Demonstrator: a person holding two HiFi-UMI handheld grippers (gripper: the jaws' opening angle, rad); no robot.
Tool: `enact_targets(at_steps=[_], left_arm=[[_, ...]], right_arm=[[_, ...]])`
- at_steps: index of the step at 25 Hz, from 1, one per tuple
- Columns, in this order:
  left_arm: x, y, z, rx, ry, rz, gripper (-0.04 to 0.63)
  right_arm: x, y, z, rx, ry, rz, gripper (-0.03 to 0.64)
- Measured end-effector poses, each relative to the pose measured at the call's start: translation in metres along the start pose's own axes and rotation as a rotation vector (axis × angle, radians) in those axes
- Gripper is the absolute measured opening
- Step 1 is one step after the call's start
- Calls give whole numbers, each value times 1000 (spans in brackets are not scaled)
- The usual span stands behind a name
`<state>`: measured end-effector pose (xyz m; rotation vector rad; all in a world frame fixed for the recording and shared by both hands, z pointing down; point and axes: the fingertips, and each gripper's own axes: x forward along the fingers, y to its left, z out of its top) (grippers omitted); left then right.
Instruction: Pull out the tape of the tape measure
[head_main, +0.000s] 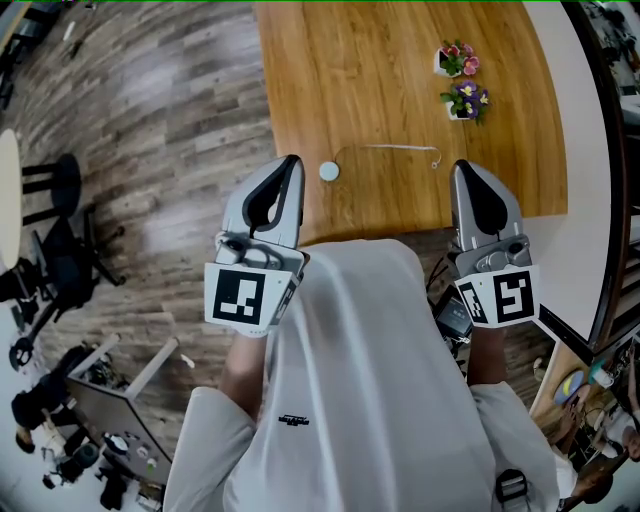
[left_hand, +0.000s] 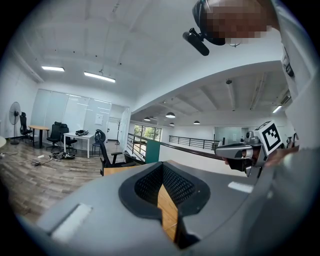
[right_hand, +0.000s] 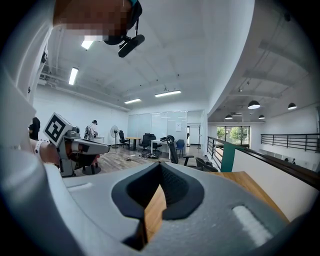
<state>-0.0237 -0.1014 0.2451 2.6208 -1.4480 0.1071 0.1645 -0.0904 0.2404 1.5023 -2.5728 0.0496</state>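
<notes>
I'm holding my 2 grippers clenched on nothing, left (head_main: 288, 165) and right (head_main: 462, 170), over the table's (head_main: 380, 70) near edge. The tape measure (head_main: 329, 171) is lying between them, its tape (head_main: 395, 148) seemingly drawn out already, so little is remaining.

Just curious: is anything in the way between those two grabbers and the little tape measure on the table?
Nothing visible is. The tape measure lies on bare table between the tips of the left gripper and right gripper; the flower pots stand farther back, beyond it.
</notes>
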Motion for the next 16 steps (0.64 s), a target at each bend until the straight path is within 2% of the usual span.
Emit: enact_targets(at_steps=[16], left_arm=[[3,-7,-4,4,4,-7,18]], right_arm=[[-7,-5,-2,-6,-1,-11,2]])
